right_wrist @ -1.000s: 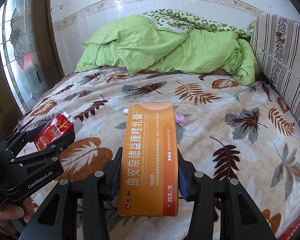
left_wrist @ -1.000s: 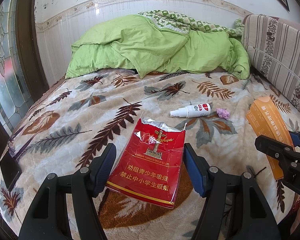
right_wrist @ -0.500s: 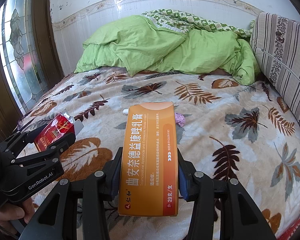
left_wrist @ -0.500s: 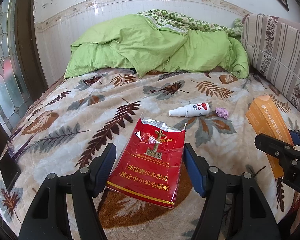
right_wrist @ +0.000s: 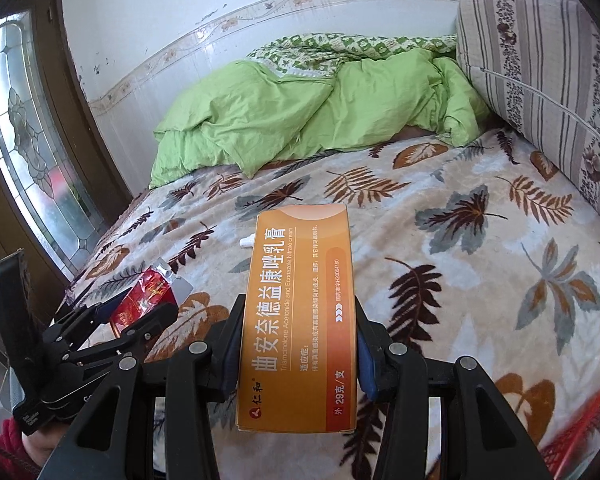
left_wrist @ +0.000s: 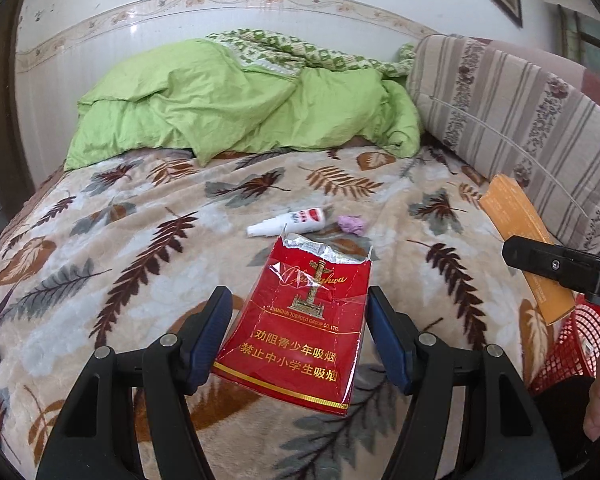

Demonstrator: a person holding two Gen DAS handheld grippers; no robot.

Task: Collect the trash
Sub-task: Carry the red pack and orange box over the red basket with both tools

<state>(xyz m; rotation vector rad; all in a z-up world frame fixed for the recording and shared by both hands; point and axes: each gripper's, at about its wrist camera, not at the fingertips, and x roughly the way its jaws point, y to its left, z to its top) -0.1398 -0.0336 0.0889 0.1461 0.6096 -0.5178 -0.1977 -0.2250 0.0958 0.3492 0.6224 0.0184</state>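
Note:
My left gripper (left_wrist: pixel 300 336) is shut on a torn red cigarette pack (left_wrist: pixel 300 320) and holds it above the bed. My right gripper (right_wrist: pixel 298 344) is shut on a long orange medicine box (right_wrist: pixel 300 320). That box also shows at the right of the left wrist view (left_wrist: pixel 520 236), and the red pack shows at the left of the right wrist view (right_wrist: pixel 144 296). A small white spray bottle (left_wrist: pixel 288 222) and a crumpled purple scrap (left_wrist: pixel 352 224) lie on the leaf-patterned blanket (left_wrist: pixel 120 248) beyond the pack.
A red mesh basket (left_wrist: pixel 572 344) sits at the bed's lower right edge; it also shows in the right wrist view (right_wrist: pixel 580 432). A green duvet (left_wrist: pixel 228 104) is piled at the back. A striped cushion (left_wrist: pixel 520 112) lines the right side. A window (right_wrist: pixel 32 152) is left.
Both grippers have lifted and shifted right with their loads. The red basket has come into view at the lower right. The bottle and purple scrap have not moved.

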